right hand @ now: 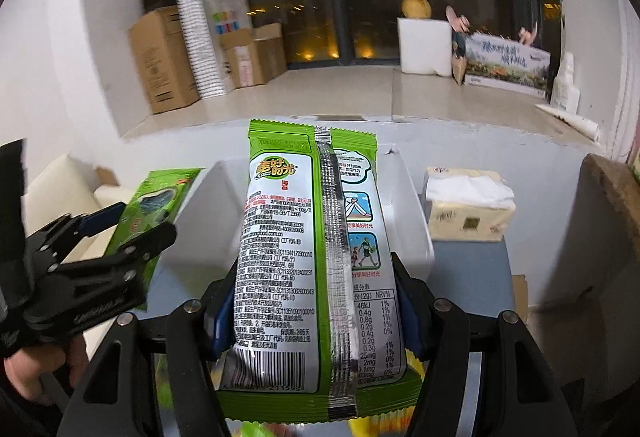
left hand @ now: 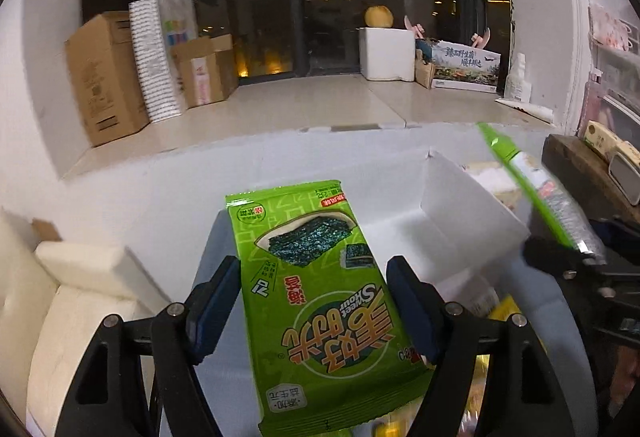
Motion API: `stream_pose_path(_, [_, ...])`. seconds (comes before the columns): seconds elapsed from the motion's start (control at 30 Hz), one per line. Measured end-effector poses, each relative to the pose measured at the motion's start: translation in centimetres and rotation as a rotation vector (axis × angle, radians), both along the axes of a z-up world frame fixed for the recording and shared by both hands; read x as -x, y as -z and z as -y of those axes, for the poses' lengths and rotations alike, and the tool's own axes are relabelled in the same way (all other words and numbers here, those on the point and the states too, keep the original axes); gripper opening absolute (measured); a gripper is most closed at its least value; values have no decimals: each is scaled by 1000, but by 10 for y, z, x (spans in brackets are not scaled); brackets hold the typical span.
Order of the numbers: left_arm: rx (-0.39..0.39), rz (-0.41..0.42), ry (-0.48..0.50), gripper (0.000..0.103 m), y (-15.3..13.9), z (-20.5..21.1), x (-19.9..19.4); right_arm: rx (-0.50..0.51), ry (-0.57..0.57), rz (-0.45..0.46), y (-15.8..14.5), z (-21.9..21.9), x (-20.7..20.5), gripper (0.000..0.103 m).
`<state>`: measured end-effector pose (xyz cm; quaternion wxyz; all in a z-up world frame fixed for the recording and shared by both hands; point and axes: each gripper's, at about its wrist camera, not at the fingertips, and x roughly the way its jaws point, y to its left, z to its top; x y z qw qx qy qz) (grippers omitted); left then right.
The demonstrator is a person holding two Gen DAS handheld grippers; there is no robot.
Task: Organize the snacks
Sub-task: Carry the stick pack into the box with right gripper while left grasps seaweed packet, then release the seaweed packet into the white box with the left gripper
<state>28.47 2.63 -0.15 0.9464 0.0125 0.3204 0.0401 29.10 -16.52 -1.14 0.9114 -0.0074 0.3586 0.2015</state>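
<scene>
Left wrist view is showing the left gripper [left hand: 312, 313] pinching a green seaweed packet [left hand: 316, 297] front side up, its blue pads pressing both long edges. That packet is hanging just in front of the white tray [left hand: 472, 221], whose near wall is standing slightly to its right. Right wrist view is showing the right gripper [right hand: 316, 313] squeezing a second seaweed packet [right hand: 316, 257] back side up, seam and nutrition panel showing, and this one is hovering directly over the tray [right hand: 404, 205].

Judging from both packets being carried toward the tray, the step in hand is laying them inside it. To do it well, the right packet is likely best lowered first, flat and aligned with the tray's long axis, before the pads are spreading. The left packet should be waiting just left of the tray until the right gripper is clear, because the two tools are crowding one another there. Keeping each packet level is helping, since a thin foil bag is prone to sliding or folding. A tissue pack [right hand: 468, 209] is lying just right of the tray and needs no contact.
</scene>
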Motion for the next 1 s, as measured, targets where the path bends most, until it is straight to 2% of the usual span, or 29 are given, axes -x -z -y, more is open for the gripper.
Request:
stream_pose_path(0.13, [64, -32, 3, 79, 6, -13, -47, 14, 41, -52, 18, -5, -51, 70])
stream_pose_path(0.2, [58, -48, -3, 82, 16, -15, -63, 10, 44, -68, 25, -6, -69, 72])
stream_pose_path(0.23, [51, -62, -2, 86, 22, -16, -69, 8, 43, -76, 28, -6, -77, 72])
stream_pose_path(0.27, [50, -78, 2, 99, 28, -16, -73, 6, 38, -87, 31, -7, -84, 76])
stream_pose_path(0.3, [46, -94, 1, 103, 34, -18, -77, 9, 41, -92, 33, -8, -88, 84])
stream_pose_path(0.37, [41, -84, 1, 103, 40, -21, -77, 20, 72, -85, 35, -7, -92, 90])
stream_pose_path(0.47, [60, -84, -6, 103, 44, -27, -74, -4, 72, -64, 32, -3, -90, 90])
stream_pose_path(0.73, [81, -27, -9, 103, 24, -30, -40, -94, 81, -29, 20, 14, -56, 98])
stream_pose_path(0.77, [88, -24, -5, 103, 22, -30, -32, -106, 77, -27, 19, 17, -51, 103])
stream_pose_path(0.93, [49, 19, 51, 103, 19, -14, 24, -121, 57, -15, 17, 39, -3, 103])
stream_pose_path(1.0, [63, 33, 76, 103, 21, -8, 50, -121, 38, -14, 21, 49, 22, 103])
